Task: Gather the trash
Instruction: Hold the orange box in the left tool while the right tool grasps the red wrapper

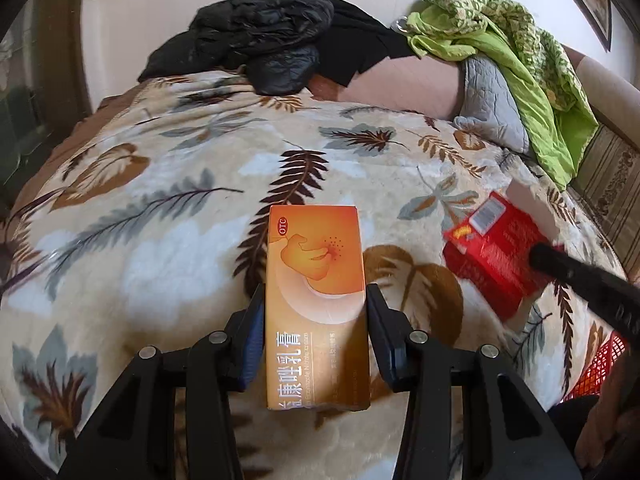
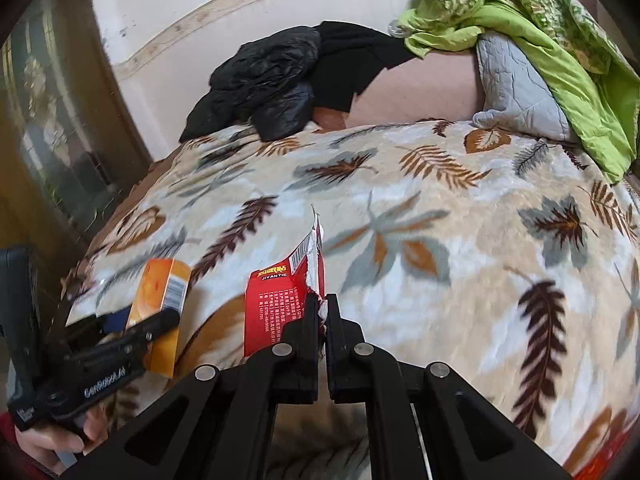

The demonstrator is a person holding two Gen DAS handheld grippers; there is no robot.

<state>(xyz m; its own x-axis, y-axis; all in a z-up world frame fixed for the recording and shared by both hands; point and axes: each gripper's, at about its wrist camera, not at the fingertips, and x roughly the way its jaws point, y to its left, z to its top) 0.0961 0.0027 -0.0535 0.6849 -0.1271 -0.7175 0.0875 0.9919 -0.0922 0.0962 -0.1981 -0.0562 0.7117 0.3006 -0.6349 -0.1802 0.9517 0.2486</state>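
My left gripper (image 1: 316, 300) is shut on an orange ointment box (image 1: 316, 292), its blue pads pressing both long sides, held above the leaf-patterned blanket (image 1: 160, 208). The box also shows at the left of the right wrist view (image 2: 164, 292), held by the left gripper (image 2: 140, 320). My right gripper (image 2: 322, 304) is shut on a torn red wrapper (image 2: 280, 300), pinching its torn edge above the blanket (image 2: 440, 240). In the left wrist view the red wrapper (image 1: 496, 252) hangs at the right with the right gripper's finger (image 1: 580, 276) on it.
A black jacket (image 1: 264, 40) lies at the far end of the bed. A green cloth (image 1: 512, 48) and a grey quilted pillow (image 1: 492, 104) lie at the back right. A red mesh basket (image 1: 600, 364) shows at the lower right edge.
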